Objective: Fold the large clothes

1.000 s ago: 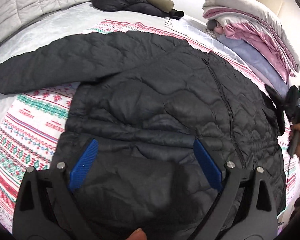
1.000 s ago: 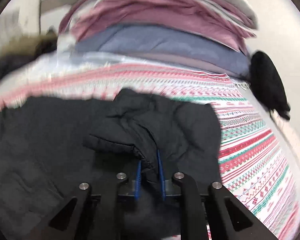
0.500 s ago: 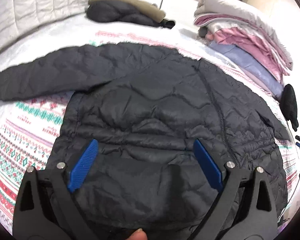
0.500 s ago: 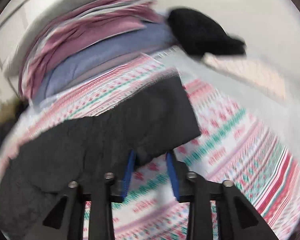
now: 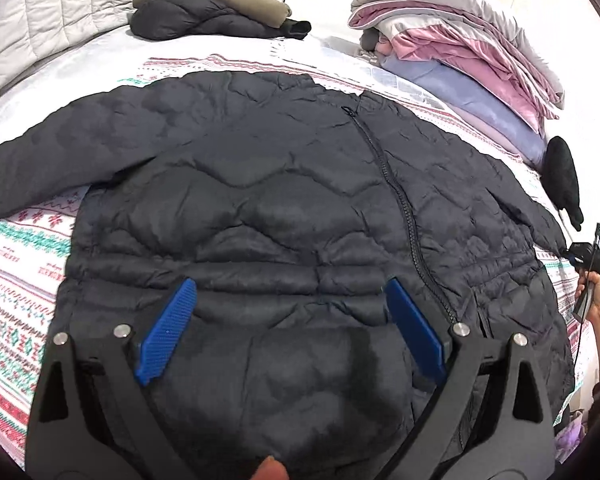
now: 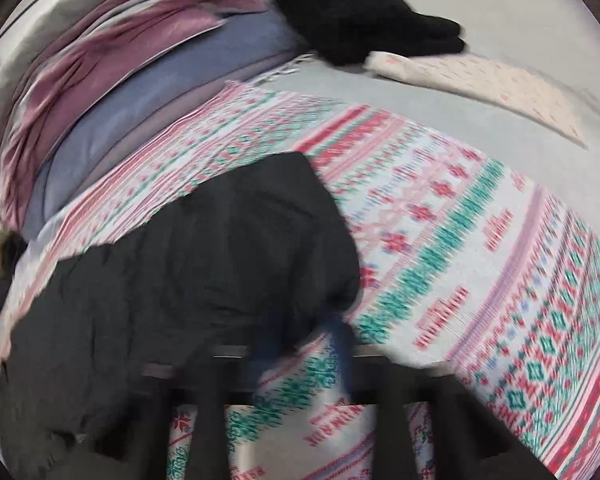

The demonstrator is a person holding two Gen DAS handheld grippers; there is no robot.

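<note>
Lying zipped and flat, black quilted jacket (image 5: 284,216), left gripper (image 5: 290,322) fingers wide, right gripper (image 6: 300,344) blurred, cannot tell.

The right gripper (image 6: 304,344) has let go of the jacket sleeve (image 6: 260,240) — jaws now parted over the patterned blanket (image 6: 480,260), sleeve laid out toward twelve o'clock, no longer folded.

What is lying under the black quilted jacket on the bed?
Under the black quilted jacket lies a patterned blanket, visible around its edges. What lies beneath its middle is covered.
</note>
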